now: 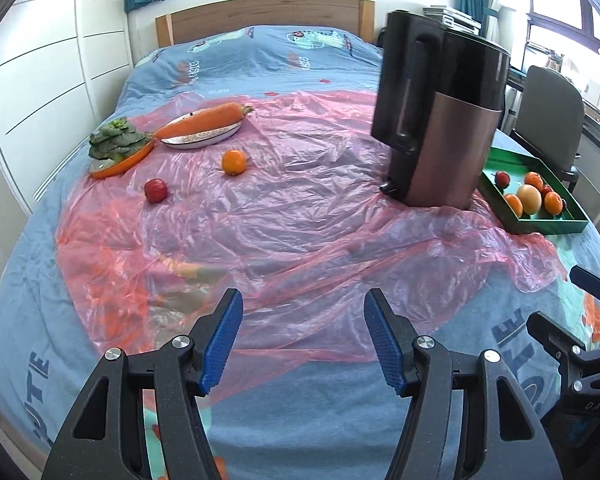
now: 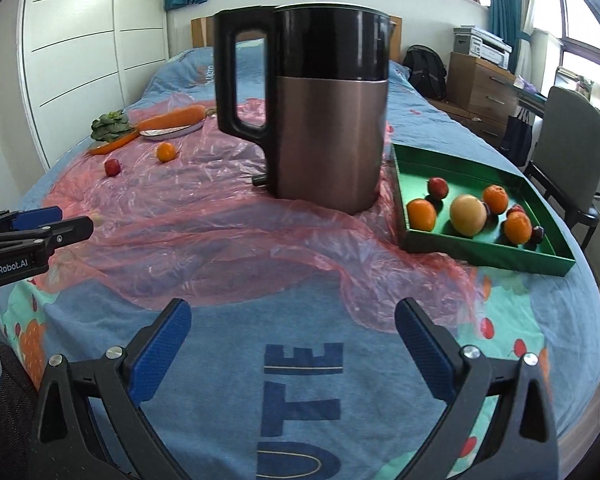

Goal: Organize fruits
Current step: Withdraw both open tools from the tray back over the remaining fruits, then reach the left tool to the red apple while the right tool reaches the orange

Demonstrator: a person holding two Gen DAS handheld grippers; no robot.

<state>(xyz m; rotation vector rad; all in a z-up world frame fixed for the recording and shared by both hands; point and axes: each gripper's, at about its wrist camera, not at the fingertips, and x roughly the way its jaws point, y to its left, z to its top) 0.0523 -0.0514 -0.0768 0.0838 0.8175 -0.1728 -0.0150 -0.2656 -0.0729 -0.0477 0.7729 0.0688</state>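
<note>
Left wrist view shows the left gripper (image 1: pixel 302 322) with its blue pads spread wide and nothing between them, hovering over the near edge of a pink plastic sheet (image 1: pixel 284 216) laid on the bed (image 1: pixel 28 320). On the sheet, an orange (image 1: pixel 233 162) and a small red fruit (image 1: pixel 156 190) lie apart, near a plate with a carrot (image 1: pixel 204 121) and leafy greens (image 1: pixel 116 142). A tall copper-and-black kettle (image 1: pixel 440 128) stands upright beside a green tray (image 2: pixel 484 254) holding several oranges, a pale round fruit (image 2: pixel 468 215) and small red fruits. The right gripper (image 2: pixel 292 328) is likewise wide open and empty above the blue blanket.
</note>
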